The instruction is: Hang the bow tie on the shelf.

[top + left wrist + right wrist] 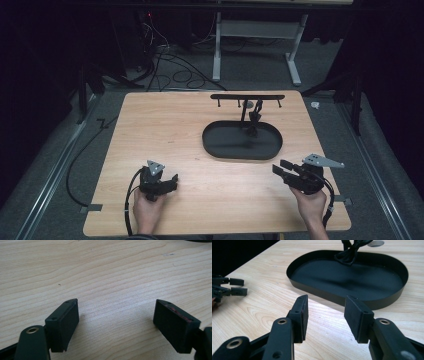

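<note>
Wood grain ran across the pale table (150,120), which took up the middle of the high view, with dark floor and cables beyond its far edge. A black oval tray (215,145) sat right of centre in that view, toward the upper part of the tabletop, and a thin black stand (247,97) with a horizontal bar rose from its far end; something dark hung from the bar down to the tray, too small to make out. At the lower left of the high view the left hand (146,209) held the left gripper (172,182) low over bare wood, well apart from the tray. In the left gripper view its jaws stood wide apart with nothing between them. At the lower right the right hand (311,204) held the right gripper (280,167) just beside the tray's near right edge. In the right gripper view its jaws were parted and empty, the tray's rim (332,297) lying just beyond them.
</note>
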{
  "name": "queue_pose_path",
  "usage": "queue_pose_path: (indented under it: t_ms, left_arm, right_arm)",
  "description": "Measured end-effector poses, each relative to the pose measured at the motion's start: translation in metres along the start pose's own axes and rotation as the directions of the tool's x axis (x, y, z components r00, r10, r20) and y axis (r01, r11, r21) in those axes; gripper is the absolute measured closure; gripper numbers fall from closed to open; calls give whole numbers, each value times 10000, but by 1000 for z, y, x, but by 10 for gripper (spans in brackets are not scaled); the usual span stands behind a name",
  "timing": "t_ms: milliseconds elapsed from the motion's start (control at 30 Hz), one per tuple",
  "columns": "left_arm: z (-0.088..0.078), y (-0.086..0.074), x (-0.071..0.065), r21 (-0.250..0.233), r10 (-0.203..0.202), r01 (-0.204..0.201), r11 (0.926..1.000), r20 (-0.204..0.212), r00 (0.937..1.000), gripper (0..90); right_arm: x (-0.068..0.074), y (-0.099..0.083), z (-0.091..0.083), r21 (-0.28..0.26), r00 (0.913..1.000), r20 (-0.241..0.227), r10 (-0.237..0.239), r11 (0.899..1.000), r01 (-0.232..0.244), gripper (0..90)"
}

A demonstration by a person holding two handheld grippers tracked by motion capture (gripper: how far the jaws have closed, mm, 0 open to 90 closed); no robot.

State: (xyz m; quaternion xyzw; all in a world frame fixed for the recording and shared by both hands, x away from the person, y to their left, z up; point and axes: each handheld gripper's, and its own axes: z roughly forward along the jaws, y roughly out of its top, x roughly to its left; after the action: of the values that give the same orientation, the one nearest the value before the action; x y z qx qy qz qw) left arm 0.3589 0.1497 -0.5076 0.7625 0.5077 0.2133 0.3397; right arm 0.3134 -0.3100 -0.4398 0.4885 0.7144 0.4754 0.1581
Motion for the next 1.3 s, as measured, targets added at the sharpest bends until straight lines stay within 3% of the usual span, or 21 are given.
queue_pose_path:
  t_ms: [400, 867, 1300]
  left_arm:
    - [0, 0, 0, -4, -3, 3, 10000, -7, 10000, 210]
    - [0, 0, 0, -6, -5, 5, 10000, -6, 10000, 210]
    - [0, 0, 0, 13, 16, -16, 10000, -3, 10000, 210]
  right_arm:
    - [5, -10, 15, 655, 9985, 317, -452, 9969, 431, 558]
    - [2, -19, 34, 1129, 9996, 183, -226, 9934, 204, 555]
    - [6, -24, 60, 1711, 9989, 101, -464, 9843, 440, 554]
